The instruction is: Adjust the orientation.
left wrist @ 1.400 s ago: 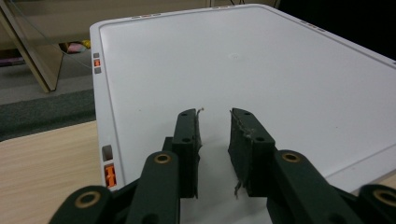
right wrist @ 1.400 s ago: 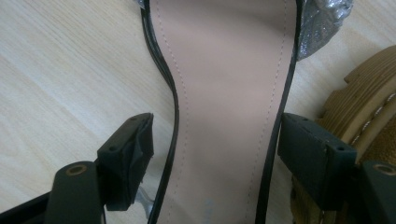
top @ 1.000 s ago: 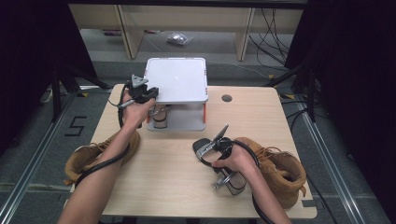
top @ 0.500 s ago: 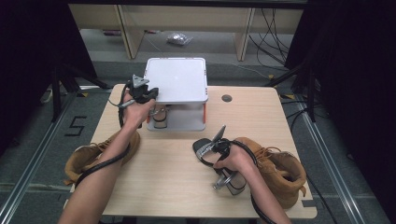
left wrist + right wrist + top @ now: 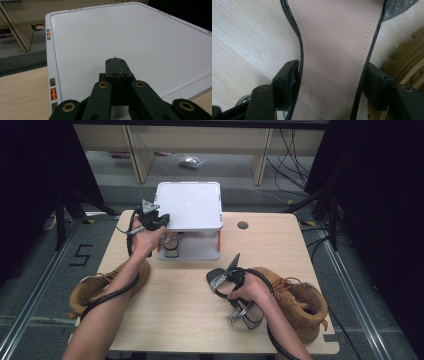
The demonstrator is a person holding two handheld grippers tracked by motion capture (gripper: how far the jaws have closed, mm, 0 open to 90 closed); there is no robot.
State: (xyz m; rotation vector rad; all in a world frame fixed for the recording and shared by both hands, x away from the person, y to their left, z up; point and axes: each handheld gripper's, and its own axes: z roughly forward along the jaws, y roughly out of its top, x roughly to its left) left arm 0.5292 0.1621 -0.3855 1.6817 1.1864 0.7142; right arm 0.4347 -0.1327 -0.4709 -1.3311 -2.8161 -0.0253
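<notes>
Standing on the light wooden table (image 5: 175, 305), white two-tier shoe rack (image 5: 192, 207) holding a shoe (image 5: 171, 245) underneath, left gripper (image 5: 117, 68) hovering fully closed and empty over its top, right gripper (image 5: 332, 82) clamping the black sandal with tan insole (image 5: 334, 45), jaws just closing.

A light wooden table (image 5: 180, 310) bears a white rack (image 5: 189, 207), boots (image 5: 300, 300) and a sandal (image 5: 245, 312).

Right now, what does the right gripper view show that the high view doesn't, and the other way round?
Right gripper view, close up: the sandal's pink insole with its stitching, and the right gripper's fingers, which have just been closing, pressed on its two edges.
High view, from above: the white rack, the left gripper shut at its top's left edge, a shoe under that top, and the left boot.
Both: the sandal, the wooden table and the right boot.
</notes>
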